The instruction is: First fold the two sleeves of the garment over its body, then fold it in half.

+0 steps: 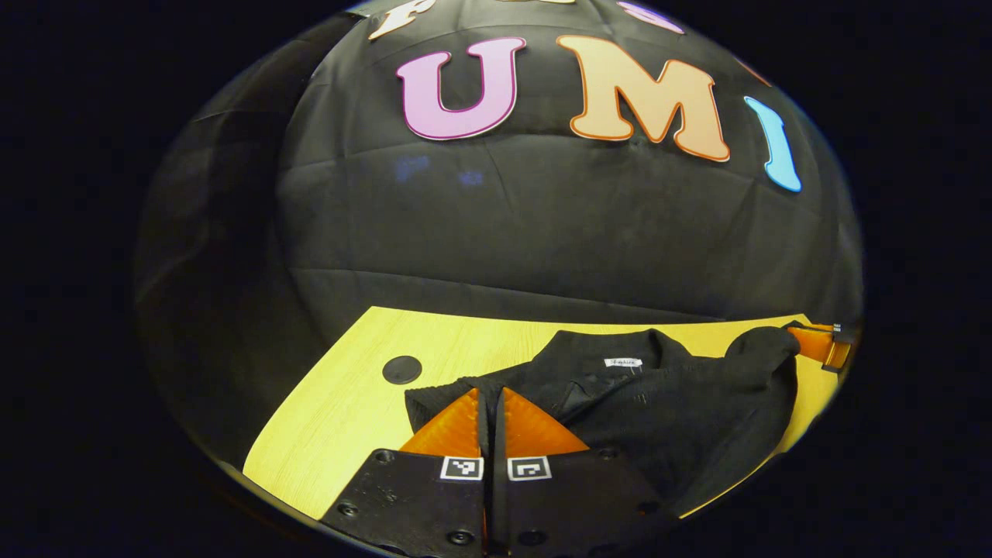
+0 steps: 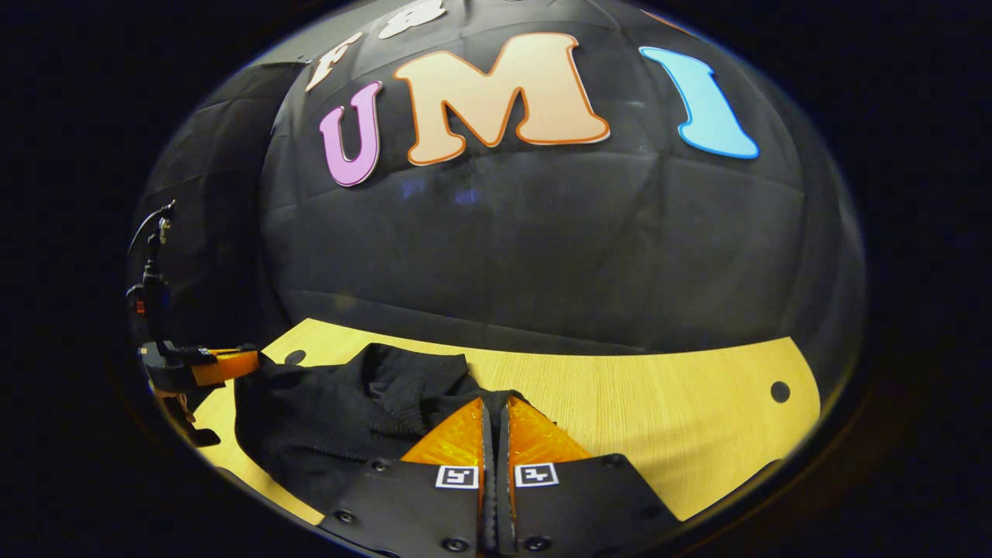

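Note:
A black garment [image 1: 666,403] lies bunched on the yellow wooden table [image 1: 349,395], its collar with a white label [image 1: 622,362] facing up. My left gripper [image 1: 490,394] is shut on the garment's near left edge, cloth pinched between the fingers. In the left gripper view the right gripper [image 1: 821,345] shows at the far right, at the garment's other corner. In the right gripper view my right gripper [image 2: 493,404] is shut on the edge of the garment [image 2: 333,426], which spreads away to the left. The left gripper [image 2: 221,364] sits at that far side.
The table [image 2: 659,411] stretches bare to the right of the garment in the right gripper view. Round dark holes [image 1: 402,370] [image 2: 780,391] mark the tabletop near its corners. The booth's black cloth wall stands right behind the table's far edge.

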A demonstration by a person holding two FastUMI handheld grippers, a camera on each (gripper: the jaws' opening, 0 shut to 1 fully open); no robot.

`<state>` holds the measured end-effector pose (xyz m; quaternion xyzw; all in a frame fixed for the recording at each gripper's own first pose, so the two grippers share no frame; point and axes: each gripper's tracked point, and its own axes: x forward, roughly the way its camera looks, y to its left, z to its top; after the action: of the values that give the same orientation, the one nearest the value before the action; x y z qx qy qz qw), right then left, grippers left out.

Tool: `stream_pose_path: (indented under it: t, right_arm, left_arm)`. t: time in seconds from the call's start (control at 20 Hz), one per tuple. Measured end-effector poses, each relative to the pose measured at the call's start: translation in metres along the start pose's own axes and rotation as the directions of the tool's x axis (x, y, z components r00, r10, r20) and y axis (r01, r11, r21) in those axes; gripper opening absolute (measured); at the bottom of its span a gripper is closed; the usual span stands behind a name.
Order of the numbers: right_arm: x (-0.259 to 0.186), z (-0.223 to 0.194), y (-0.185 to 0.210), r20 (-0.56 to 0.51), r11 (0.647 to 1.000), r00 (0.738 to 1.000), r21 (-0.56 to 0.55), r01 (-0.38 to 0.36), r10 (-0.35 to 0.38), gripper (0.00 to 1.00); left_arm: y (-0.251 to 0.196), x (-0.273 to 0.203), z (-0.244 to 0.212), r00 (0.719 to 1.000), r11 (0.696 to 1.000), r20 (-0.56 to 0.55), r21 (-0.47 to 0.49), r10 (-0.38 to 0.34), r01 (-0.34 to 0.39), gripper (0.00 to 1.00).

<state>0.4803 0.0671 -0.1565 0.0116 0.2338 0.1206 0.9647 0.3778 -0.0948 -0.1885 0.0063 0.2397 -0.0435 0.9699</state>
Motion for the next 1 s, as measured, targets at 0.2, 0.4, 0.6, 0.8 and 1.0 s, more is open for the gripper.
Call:
stream_pose_path:
  t: [0.2, 0.4, 0.6, 0.8, 1.0]
  right_arm:
    - [0.000, 0.014, -0.013, 0.043, 0.999, 0.998, 0.028, 0.042, -0.043, 0.19]
    - [-0.011, 0.031, -0.021, 0.091, 0.997, 0.994, 0.054, 0.059, -0.064, 0.61]
    - [-0.031, 0.043, -0.020, 0.116, 0.997, 0.991, 0.048, 0.065, -0.070, 0.94]
    - [-0.067, 0.066, -0.004, 0.173, 0.999, 0.984, 0.015, 0.034, -0.036, 0.97]
    - [-0.121, 0.088, 0.015, 0.260, 0.998, 0.965, -0.046, 0.030, -0.017, 0.98]
  left_arm:
    - [-0.005, -0.003, 0.008, 1.000, 1.000, 0.014, 0.022, 0.006, -0.007, 0.28]
    - [-0.007, -0.008, 0.019, 0.999, 0.999, 0.040, 0.042, 0.014, -0.016, 0.82]
    - [-0.003, -0.023, 0.039, 0.995, 0.999, 0.091, 0.040, 0.033, -0.037, 0.82]
    - [-0.008, -0.052, 0.066, 0.989, 1.000, 0.149, 0.021, 0.001, -0.004, 0.81]
    - [-0.012, -0.096, 0.089, 0.979, 1.000, 0.203, -0.013, -0.024, 0.027, 0.82]
